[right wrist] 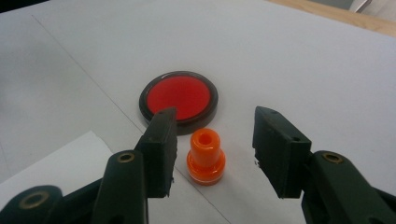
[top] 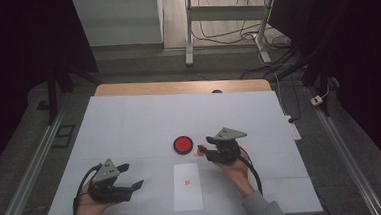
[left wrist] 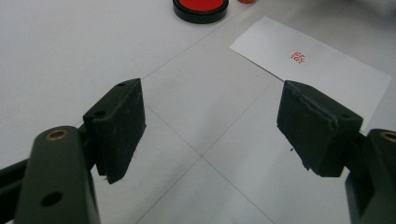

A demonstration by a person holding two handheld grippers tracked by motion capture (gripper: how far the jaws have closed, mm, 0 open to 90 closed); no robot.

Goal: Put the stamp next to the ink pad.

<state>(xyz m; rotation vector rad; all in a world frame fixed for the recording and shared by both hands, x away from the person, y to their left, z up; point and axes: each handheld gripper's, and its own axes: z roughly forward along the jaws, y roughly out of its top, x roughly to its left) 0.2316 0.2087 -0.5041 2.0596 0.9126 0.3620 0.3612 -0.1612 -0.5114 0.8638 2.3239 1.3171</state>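
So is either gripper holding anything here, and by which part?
Nothing is held. The orange stamp stands upright between the right gripper's parted jaws, untouched. The left gripper is open over bare table.

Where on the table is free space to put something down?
Free: the whole far half behind the ink pad, and the left side above the left gripper. Crowded: the middle front, where pad, stamp, paper and right gripper sit close.

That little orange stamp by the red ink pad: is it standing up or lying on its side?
Standing upright. In the right gripper view the orange stamp rests on its wide base with its narrow handle pointing up, between the right gripper's open jaws, untouched by either.
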